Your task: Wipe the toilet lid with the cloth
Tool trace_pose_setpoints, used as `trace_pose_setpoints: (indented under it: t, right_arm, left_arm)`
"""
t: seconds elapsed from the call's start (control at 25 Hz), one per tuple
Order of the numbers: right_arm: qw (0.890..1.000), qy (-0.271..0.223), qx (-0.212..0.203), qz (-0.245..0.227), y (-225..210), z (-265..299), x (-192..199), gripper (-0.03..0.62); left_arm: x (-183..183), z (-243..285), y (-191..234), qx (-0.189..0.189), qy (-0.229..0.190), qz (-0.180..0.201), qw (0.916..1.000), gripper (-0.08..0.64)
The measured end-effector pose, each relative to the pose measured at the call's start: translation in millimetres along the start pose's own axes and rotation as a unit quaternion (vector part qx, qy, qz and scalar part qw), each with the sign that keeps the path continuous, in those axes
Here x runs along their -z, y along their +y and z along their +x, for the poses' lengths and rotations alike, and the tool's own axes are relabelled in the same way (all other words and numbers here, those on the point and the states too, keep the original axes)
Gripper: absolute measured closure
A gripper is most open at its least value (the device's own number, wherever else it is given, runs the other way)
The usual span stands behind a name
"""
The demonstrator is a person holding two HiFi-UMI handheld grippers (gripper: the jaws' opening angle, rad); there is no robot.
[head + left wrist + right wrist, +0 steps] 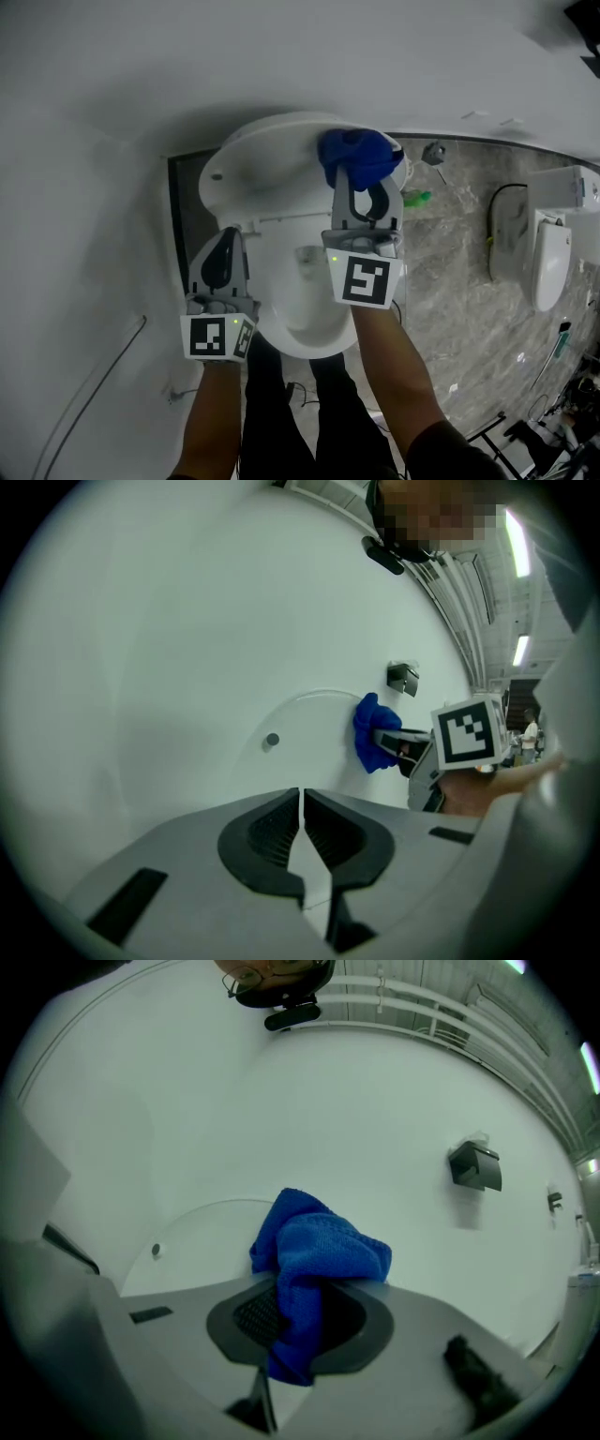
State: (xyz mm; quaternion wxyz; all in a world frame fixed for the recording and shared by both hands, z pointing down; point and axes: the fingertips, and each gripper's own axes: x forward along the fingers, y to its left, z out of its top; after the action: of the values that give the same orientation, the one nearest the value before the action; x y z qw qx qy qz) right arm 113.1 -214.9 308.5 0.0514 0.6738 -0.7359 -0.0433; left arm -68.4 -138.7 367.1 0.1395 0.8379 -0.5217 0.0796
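The white toilet lid (272, 159) stands raised against the wall above the bowl (309, 333). A blue cloth (356, 157) is bunched against the lid's upper right part, and my right gripper (364, 187) is shut on it. In the right gripper view the cloth (314, 1260) fills the jaws, with the lid (202, 1237) just behind. My left gripper (225, 239) is shut and empty, low at the lid's left side near the hinge. The left gripper view shows its jaws (300, 803) closed together, the lid (300, 728) ahead, and the cloth (373, 733) at the right.
A dark wall fitting (433, 151) sits right of the lid. A second white fixture (548, 253) stands at the far right on the marbled floor (450, 281). A thin cable (103, 375) runs along the white surface at left. The person's legs are below the bowl.
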Motion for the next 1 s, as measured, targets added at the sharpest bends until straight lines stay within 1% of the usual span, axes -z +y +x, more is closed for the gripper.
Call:
trace_pose_setpoints:
  t: [0.12, 0.24, 0.36, 0.48, 0.6, 0.72, 0.88, 1.0]
  right_arm:
    - [1.000, 0.004, 0.017, -0.011, -16, -2, 11, 0.534]
    - [1.000, -0.006, 0.024, -0.019, -27, -10, 18, 0.534]
    - [1.000, -0.018, 0.021, -0.010, -13, -25, 19, 0.534]
    - [0.999, -0.031, -0.007, 0.007, 22, -39, 17, 0.534]
    - [0.997, -0.041, -0.048, 0.035, 70, -40, 12, 0.534]
    - [0.994, -0.031, -0.096, 0.047, 120, -38, 18, 0.534]
    - [0.988, -0.014, -0.145, 0.043, 173, -30, 32, 0.534]
    - [0.986, 0.016, -0.165, 0.024, 193, -19, 50, 0.534]
  left_arm:
    - [7, 10, 6, -0.006, -0.006, 0.008, 0.9999, 0.534]
    - [10, 12, 16, -0.015, -0.014, 0.015, 0.9997, 0.534]
    - [16, 6, 29, -0.022, -0.023, 0.016, 0.9994, 0.534]
    - [18, 0, 39, -0.031, -0.030, 0.017, 0.9989, 0.534]
    - [16, -6, 44, -0.040, -0.033, 0.029, 0.9982, 0.534]
    - [13, -18, 55, -0.053, -0.035, 0.028, 0.9976, 0.534]
    - [17, -31, 74, -0.065, -0.033, 0.035, 0.9968, 0.534]
    - [21, -33, 81, -0.069, -0.027, 0.035, 0.9967, 0.534]
